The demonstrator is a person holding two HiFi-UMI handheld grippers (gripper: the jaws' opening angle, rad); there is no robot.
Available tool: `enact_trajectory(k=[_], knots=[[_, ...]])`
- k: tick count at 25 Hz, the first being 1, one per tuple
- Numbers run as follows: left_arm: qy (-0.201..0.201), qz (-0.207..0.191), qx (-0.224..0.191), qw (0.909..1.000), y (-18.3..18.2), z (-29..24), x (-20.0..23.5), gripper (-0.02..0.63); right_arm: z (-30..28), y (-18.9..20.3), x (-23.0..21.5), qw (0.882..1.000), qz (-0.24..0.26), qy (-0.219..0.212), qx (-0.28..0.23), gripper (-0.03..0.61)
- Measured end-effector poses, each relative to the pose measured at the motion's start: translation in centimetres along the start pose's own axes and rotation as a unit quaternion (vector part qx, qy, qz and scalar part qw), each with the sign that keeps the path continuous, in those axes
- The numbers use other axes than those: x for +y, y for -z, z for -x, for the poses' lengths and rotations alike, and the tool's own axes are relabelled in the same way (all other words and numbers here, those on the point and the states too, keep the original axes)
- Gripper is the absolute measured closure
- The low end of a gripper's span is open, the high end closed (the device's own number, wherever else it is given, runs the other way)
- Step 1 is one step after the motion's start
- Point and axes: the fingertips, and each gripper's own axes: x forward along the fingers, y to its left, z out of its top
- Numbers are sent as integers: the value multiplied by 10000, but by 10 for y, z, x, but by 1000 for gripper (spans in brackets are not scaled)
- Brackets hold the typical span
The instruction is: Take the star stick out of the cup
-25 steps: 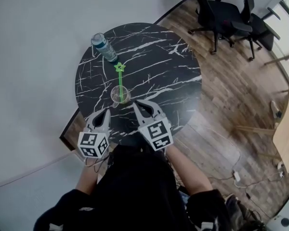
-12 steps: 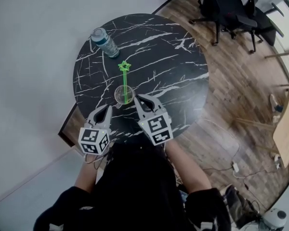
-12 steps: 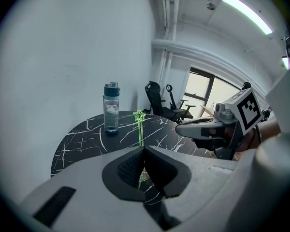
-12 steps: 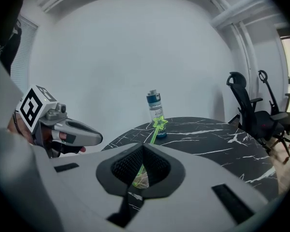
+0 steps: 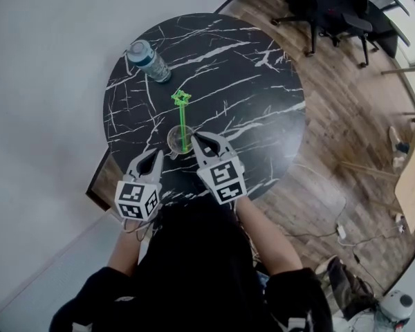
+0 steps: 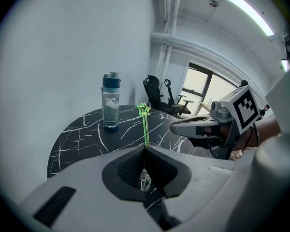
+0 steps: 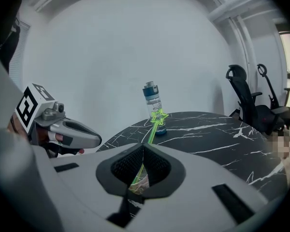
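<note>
A green star stick (image 5: 182, 120) stands in a clear cup (image 5: 176, 140) near the front of the round black marble table (image 5: 249, 95). My right gripper (image 5: 199, 138) sits just right of the cup, its tips close to the rim, jaws shut and empty. My left gripper (image 5: 154, 155) rests lower left of the cup, also shut and empty. In the left gripper view the star stick (image 6: 145, 124) rises beyond the closed tips and the cup (image 6: 145, 180) shows through the jaw gap. The right gripper view shows the star stick (image 7: 154, 124) leaning just beyond its tips.
A clear water bottle (image 5: 147, 59) with a blue cap stands at the table's far left edge. Black office chairs (image 5: 328, 12) stand on the wooden floor beyond the table. A white wall runs along the left side.
Both grippers have crept forward toward the cup, the right one now nearly at its rim. The stick stays in the cup.
</note>
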Motion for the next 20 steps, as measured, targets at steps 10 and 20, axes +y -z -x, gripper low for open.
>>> enact_trajectory(k=[10,20], knots=[[113,-39,110,9999,-4,-14,14,614,-27,2,-3,9999,-141,2,77,580],[176,-40,234,9996,0,-20,18,614,-49,2,-9,9995,-290,-59,134,518]])
